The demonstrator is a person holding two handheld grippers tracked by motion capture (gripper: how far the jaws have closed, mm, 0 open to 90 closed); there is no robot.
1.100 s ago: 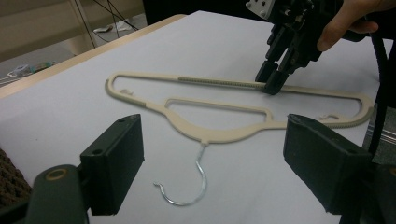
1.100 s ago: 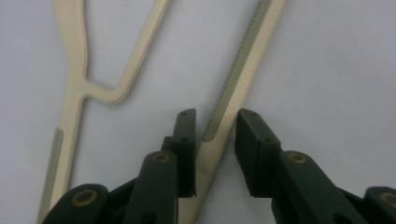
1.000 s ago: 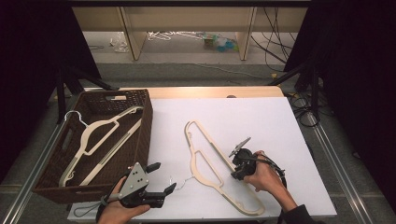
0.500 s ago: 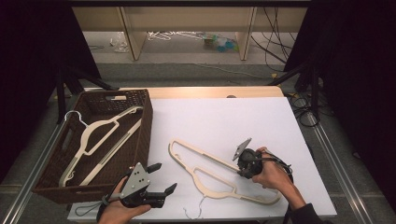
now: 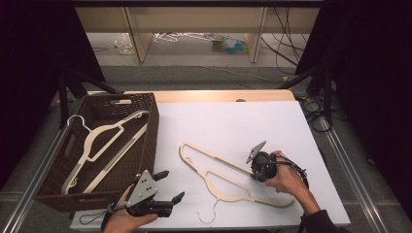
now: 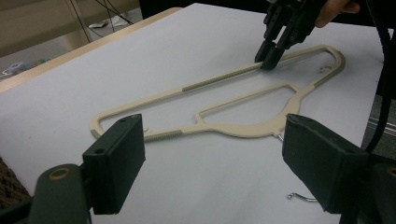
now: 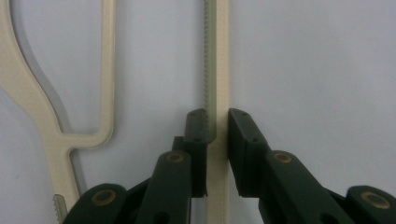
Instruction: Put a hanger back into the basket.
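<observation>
A flat cream plastic clothes hanger with a thin wire hook (image 5: 228, 177) is seen lying on the white table top (image 5: 233, 126) near its front edge, its hook pointing at that edge. Its straight ridged bar is clamped between the closed jaws of the right gripper (image 5: 254, 168). The left gripper (image 5: 170, 187) is held with jaws wide apart and empty at the front left corner, beside a dark woven basket (image 5: 145, 145) in which another cream hanger (image 5: 99, 143) is laid.

Left claw (image 5: 167, 187): black body, two blocky black jaws with small screw holes, brass-coloured pivot pins, grey three-cornered plate on top, thin cable trailing. Right claw (image 7: 217, 123): matching black linkage, brass pivots, grey plate, black cable looped behind. Dark sleeve (image 5: 320, 222) at right wrist.
</observation>
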